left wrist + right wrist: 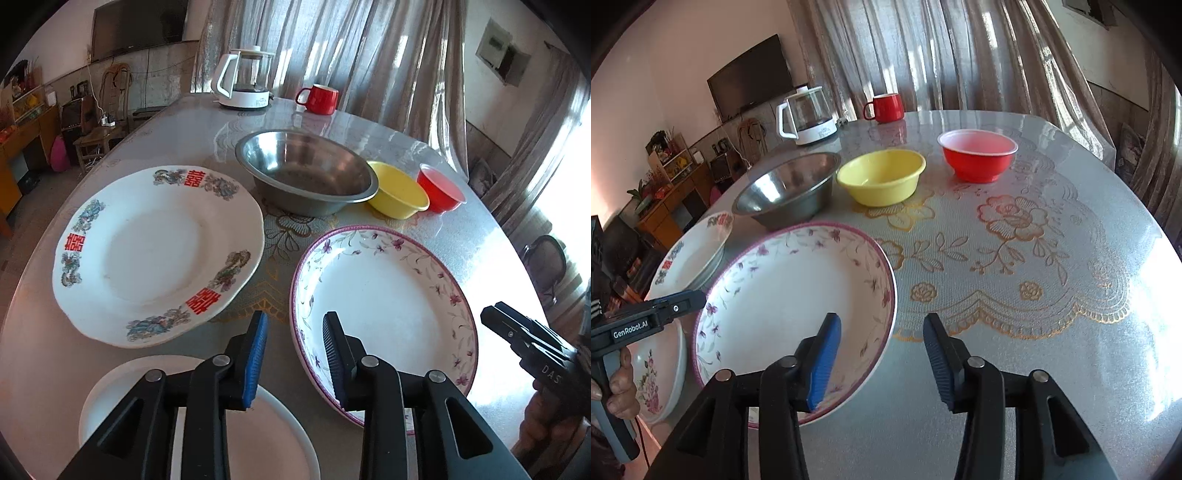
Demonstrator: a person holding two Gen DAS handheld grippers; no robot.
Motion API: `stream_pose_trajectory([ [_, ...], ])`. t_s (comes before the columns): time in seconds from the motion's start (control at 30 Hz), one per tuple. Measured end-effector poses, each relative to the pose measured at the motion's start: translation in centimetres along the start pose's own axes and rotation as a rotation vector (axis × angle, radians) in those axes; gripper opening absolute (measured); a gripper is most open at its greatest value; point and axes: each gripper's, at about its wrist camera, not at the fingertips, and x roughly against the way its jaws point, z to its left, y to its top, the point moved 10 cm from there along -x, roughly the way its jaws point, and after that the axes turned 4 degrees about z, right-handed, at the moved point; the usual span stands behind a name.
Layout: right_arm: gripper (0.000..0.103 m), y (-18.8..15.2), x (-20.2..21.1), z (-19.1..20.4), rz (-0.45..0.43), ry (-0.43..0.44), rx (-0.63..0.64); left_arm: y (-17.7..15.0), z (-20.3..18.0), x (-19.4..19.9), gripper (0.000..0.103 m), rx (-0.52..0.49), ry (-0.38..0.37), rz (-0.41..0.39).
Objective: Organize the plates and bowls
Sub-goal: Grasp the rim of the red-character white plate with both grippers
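Observation:
A purple-rimmed floral plate (384, 306) (783, 295) lies on the table. Left of it is a white plate with red characters (155, 254) (694, 251), and nearest is a plain white plate (258, 435), seen with a pink flower in the right wrist view (661, 365). Behind stand a steel bowl (306, 170) (790, 188), a yellow bowl (399, 192) (882, 177) and a red bowl (439, 188) (979, 155). My left gripper (295, 354) is open, above the gap between the white and floral plates. My right gripper (882, 354) is open and straddles the floral plate's right rim.
A white-and-glass kettle (243, 81) (809, 118) and a red mug (319, 98) (884, 107) stand at the table's far end. The table (1034, 258) has a lace-patterned cover. Curtains hang behind; chairs and cabinets stand to the left.

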Motion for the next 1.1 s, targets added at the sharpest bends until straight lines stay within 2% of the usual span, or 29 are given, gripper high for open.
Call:
stream_pose_trajectory([
  [0.1, 0.053, 1.1, 0.1, 2.3, 0.001, 0.082, 0.023, 0.6, 1.7, 2.0, 0.035, 0.039, -0.01, -0.046],
  [0.2, 0.055, 1.6, -0.8, 6.0, 0.034, 0.194, 0.058, 1.5, 4.6, 3.7, 0.041, 0.077, 0.022, -0.091],
  [0.23, 0.059, 1.9, -1.1, 7.4, 0.044, 0.229, 0.071, 1.7, 5.8, 4.1, 0.042, 0.096, 0.039, -0.1],
  [0.33, 0.061, 2.5, -2.5, 11.5, 0.078, 0.33, 0.101, 2.0, 10.0, 4.3, 0.042, 0.165, 0.099, -0.101],
  [0.43, 0.061, 3.0, -4.6, 14.9, 0.121, 0.388, 0.122, 2.0, 13.5, 3.7, 0.041, 0.235, 0.136, -0.08],
  [0.53, 0.061, 3.9, -6.6, 17.2, 0.13, 0.404, 0.144, 2.2, 16.4, 3.2, 0.041, 0.28, 0.165, -0.084],
  [0.63, 0.061, 4.6, -8.8, 18.6, 0.158, 0.409, 0.15, 2.8, 18.5, 2.8, 0.041, 0.312, 0.169, -0.103],
  [0.7, 0.061, 5.0, -10.1, 19.3, 0.165, 0.387, 0.167, 3.5, 19.0, 2.5, 0.044, 0.299, 0.151, -0.127],
  [0.77, 0.055, 5.2, -11.2, 19.6, 0.179, 0.379, 0.172, 3.9, 19.6, 2.2, 0.05, 0.295, 0.177, -0.137],
  [0.8, 0.054, 5.2, -11.8, 19.7, 0.186, 0.366, 0.176, 4.2, 19.6, 1.9, 0.053, 0.29, 0.165, -0.141],
  [0.87, 0.046, 5.2, -12.9, 20.0, 0.205, 0.355, 0.184, 4.5, 19.7, 1.2, 0.067, 0.29, 0.143, -0.127],
  [0.97, 0.039, 5.1, -14.4, 20.4, 0.23, 0.34, 0.189, 4.5, 19.8, -0.2, 0.067, 0.291, 0.149, -0.075],
  [1.1, 0.031, 5.0, -15.5, 21.0, 0.248, 0.342, 0.205, 4.6, 20.2, -1.5, 0.064, 0.303, 0.148, -0.042],
])
